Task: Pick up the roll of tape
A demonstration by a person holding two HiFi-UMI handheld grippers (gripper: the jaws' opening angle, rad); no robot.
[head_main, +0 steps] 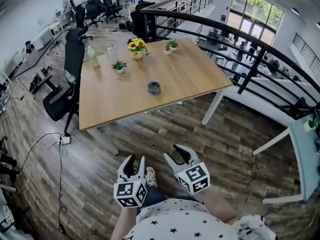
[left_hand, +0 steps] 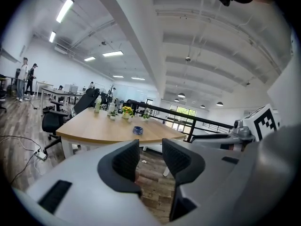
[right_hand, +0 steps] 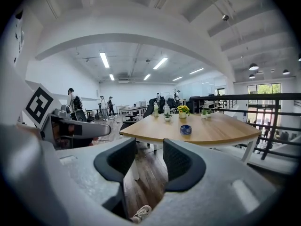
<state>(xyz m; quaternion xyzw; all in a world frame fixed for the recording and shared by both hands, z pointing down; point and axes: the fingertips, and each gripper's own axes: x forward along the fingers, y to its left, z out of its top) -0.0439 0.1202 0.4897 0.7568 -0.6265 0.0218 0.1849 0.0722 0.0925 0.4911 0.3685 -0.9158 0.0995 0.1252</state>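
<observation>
Left gripper (head_main: pixel 136 160) and right gripper (head_main: pixel 177 155) side by side, both pointing twelve o'clock, fingers (left_hand: pixel 127 161) spread wide, empty.

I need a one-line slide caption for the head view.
Left gripper and right gripper, jaws open and empty, face the table with the roll of tape.
</observation>
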